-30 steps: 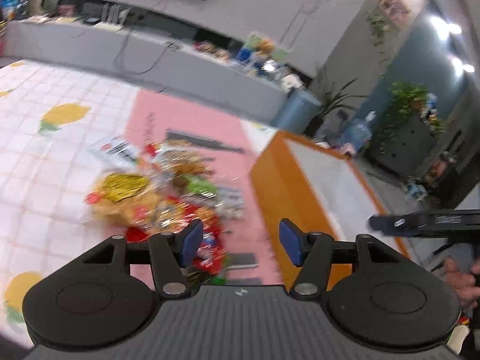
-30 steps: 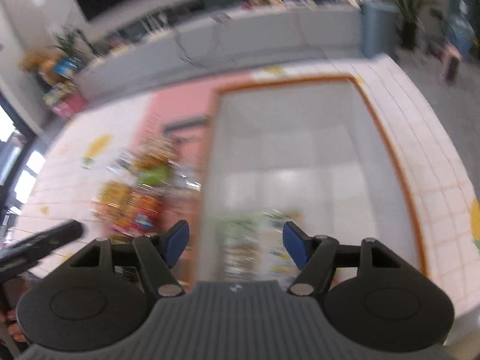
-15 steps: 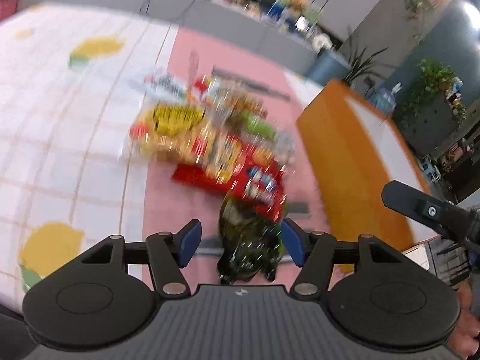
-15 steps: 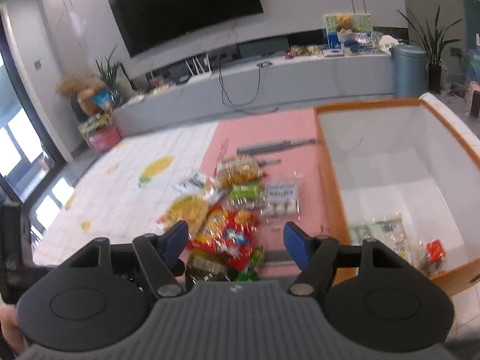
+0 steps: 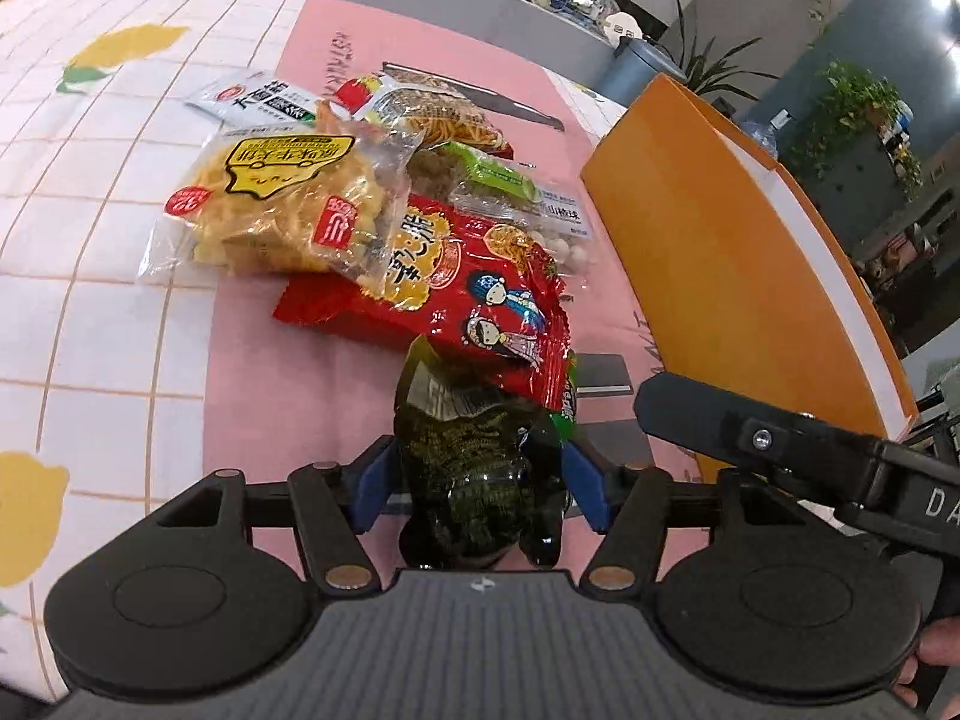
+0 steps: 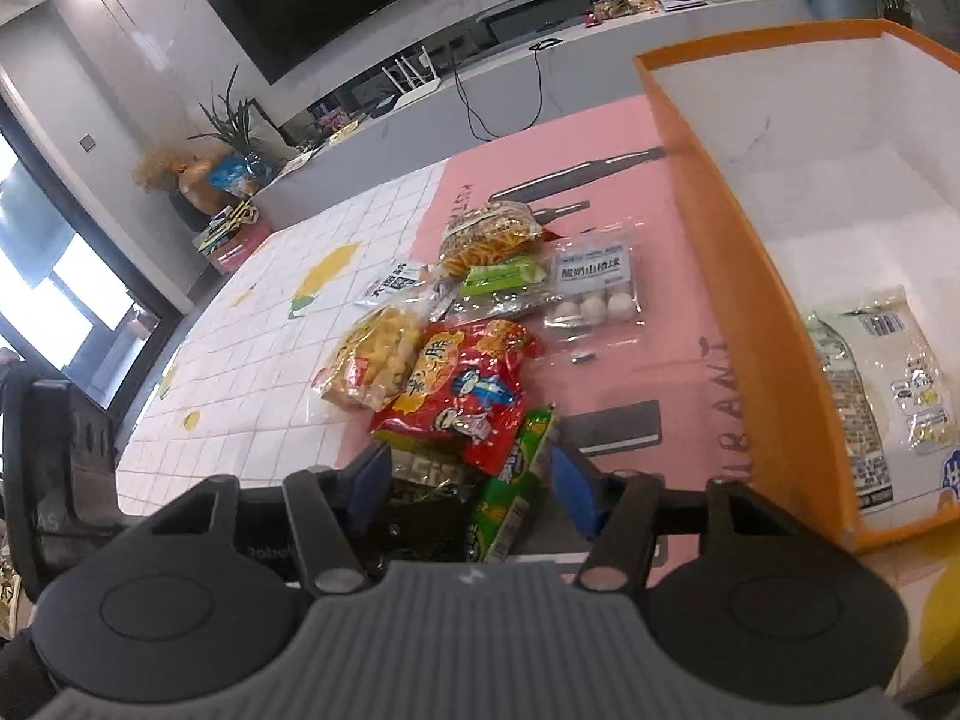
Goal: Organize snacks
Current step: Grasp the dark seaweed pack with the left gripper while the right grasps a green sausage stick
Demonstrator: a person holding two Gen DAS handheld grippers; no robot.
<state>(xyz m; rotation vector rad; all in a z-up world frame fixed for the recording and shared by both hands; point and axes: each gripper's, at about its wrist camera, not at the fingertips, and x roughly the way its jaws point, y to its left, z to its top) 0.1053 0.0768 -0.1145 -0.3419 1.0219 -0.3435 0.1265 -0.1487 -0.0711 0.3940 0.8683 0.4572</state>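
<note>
A pile of snack bags lies on the pink mat. A dark green seaweed bag [image 5: 474, 468] lies between the open fingers of my left gripper [image 5: 480, 489], which is low over it; the jaws stand on either side without squeezing it. A red noodle-snack bag [image 5: 456, 282] overlaps its far end, with a yellow chip bag [image 5: 276, 204] beyond. My right gripper [image 6: 468, 492] is open over the near end of the pile, above a light green bag [image 6: 510, 492] and the red bag [image 6: 462, 390]. The orange box [image 6: 720, 252] with white inside holds a clear packet [image 6: 882, 384].
A clear pack of white balls [image 6: 594, 288], a green pack [image 6: 498, 282] and a noodle bag [image 6: 486, 234] lie further back. The orange box wall [image 5: 720, 264] stands right of the pile. The right gripper's body [image 5: 780, 444] crosses the left wrist view. A long counter [image 6: 540, 78] runs behind.
Both grippers swung over and dropped toward the snack pile. The left gripper has come down around the dark green bag. The right gripper moved from above the box to the pile.
</note>
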